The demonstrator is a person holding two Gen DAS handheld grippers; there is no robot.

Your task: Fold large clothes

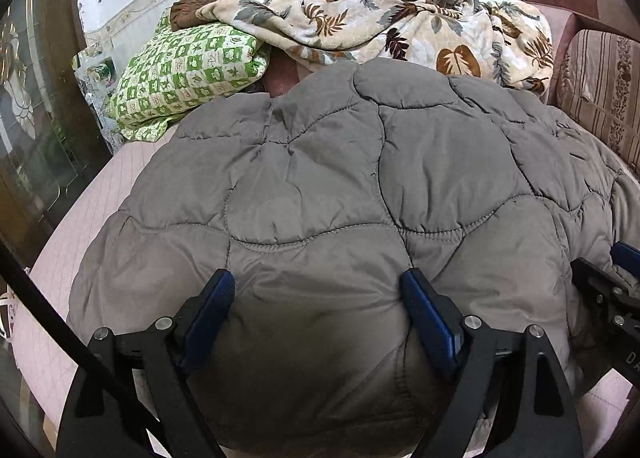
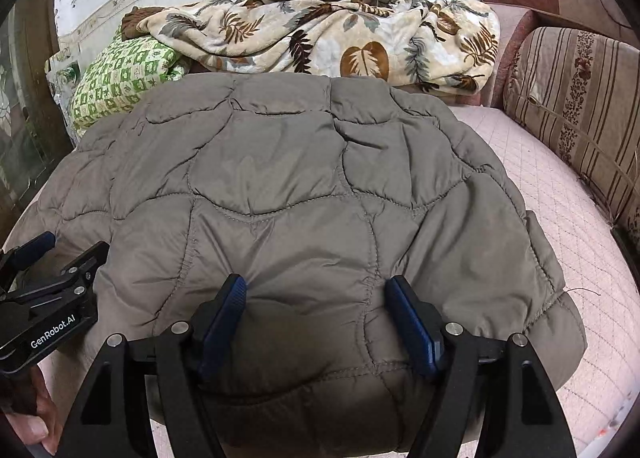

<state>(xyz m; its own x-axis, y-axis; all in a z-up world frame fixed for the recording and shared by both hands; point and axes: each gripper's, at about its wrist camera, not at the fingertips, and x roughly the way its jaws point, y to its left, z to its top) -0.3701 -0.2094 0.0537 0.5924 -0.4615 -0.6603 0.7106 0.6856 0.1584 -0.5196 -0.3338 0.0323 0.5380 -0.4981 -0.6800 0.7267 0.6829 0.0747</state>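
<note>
Leaf-print blanket [image 1: 400, 26], green checked pillow [image 1: 188, 74], striped cushion [image 2: 576, 106].

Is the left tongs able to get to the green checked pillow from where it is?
Probably not without moving. The left tongs sit open at the near edge of the grey quilted jacket, and the green checked pillow lies beyond its far left side. Nothing blocks the way; going over the jacket should work.

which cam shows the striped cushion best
The right wrist view: the striped cushion shows most of its face, with stripes and floral bands, beside the pink mattress. The left wrist view catches only a narrower slice at the right edge, past the grey quilted jacket.
</note>
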